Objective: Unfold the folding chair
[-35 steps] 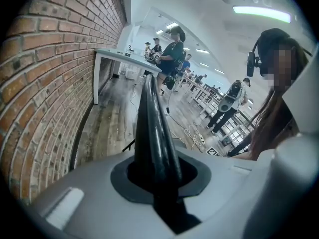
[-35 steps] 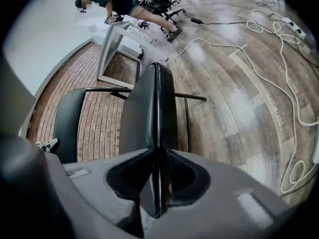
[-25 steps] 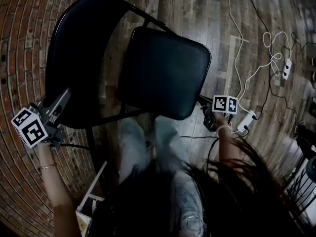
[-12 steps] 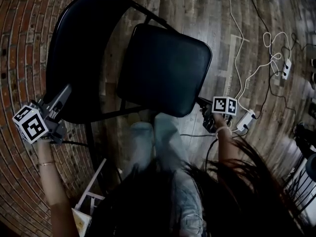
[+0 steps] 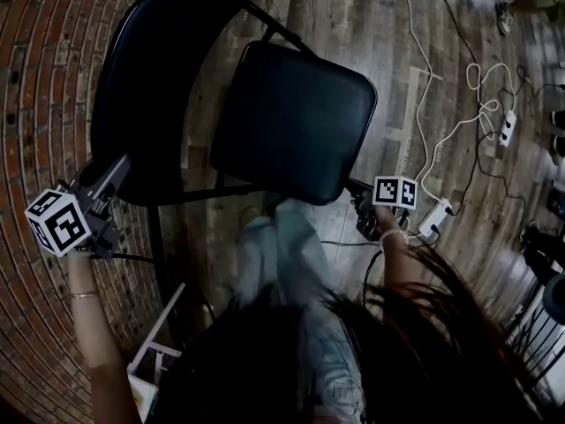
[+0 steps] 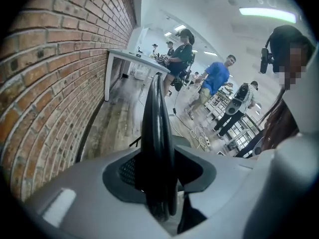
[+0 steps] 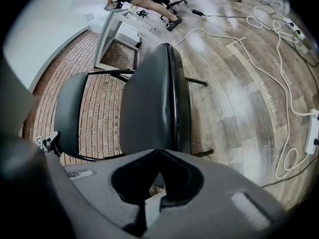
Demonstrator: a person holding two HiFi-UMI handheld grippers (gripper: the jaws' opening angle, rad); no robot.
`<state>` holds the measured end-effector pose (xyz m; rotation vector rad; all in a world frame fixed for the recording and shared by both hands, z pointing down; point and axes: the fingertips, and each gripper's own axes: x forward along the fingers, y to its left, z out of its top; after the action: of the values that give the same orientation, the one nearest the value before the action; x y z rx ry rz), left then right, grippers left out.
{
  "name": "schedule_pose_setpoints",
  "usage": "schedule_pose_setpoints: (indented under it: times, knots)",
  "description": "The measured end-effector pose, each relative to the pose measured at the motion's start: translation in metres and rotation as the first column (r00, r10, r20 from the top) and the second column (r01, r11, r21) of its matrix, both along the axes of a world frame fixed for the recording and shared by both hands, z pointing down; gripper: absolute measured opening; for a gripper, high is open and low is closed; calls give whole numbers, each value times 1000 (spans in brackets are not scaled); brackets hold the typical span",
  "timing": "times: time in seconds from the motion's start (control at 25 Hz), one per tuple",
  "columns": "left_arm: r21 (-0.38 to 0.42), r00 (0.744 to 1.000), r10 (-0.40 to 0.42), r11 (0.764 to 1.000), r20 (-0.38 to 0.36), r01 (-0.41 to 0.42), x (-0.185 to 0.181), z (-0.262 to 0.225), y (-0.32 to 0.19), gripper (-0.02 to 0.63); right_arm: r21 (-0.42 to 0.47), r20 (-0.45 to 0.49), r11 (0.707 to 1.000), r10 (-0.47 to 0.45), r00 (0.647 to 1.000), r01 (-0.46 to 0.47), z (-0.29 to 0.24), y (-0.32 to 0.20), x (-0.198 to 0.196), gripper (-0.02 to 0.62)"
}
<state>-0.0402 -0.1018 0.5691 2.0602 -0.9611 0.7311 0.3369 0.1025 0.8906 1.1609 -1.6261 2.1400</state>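
Note:
The black folding chair stands open below me, with its backrest [image 5: 146,95] at the left and its padded seat [image 5: 296,122] in the middle. My left gripper [image 5: 119,168] is at the backrest's lower left edge. In the left gripper view that edge [image 6: 157,133] runs between the jaws of the left gripper [image 6: 159,183], with a gap on each side. These jaws have just been opening and now stand open. My right gripper [image 5: 357,193] is at the seat's near right corner, shut. The seat [image 7: 149,103] rises just beyond the right gripper's [image 7: 158,171] tips. Whether they pinch its rim is hidden.
A brick wall [image 5: 35,78] runs along the left. White cables [image 5: 459,122] and a power strip [image 5: 435,219] lie on the wood floor at the right. A white rack [image 5: 159,343] stands at the lower left. My legs [image 5: 282,263] are in front of the seat. Far off are a white table [image 6: 132,59] and people [image 6: 214,81].
Both grippers have shifted a little along the chair's edges. The chair itself keeps its open stance.

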Motion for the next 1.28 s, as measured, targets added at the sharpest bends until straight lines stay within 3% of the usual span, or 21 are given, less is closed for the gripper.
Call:
schedule_pose_setpoints:
  times: [0.2,0.44,0.72,1.04,1.28]
  knots:
    - [7,999,-29,1000,-16,29,-12,2,22,156,11,-8,1000,7,1000,-7,-8,7,-4,-5]
    - [80,998,-67,995,0,66,-27,-1,42,164,5,-11,1000,-12,1000,12,-16,29,-16,-5]
    - [33,998,-53,998,42,51,-38,15,100,114,24,-9,999,-47,999,47,-29,53,-39,-5]
    - [18,999,-49,999,-18,49,-3,9,182,114,133,-34,988,-78,996,82,-81,77,-56,-5]
    - [-4,991,-78,997,-108,78,31,-3,238,110,233,-56,964,-116,992,126,-132,95,-66,-5]
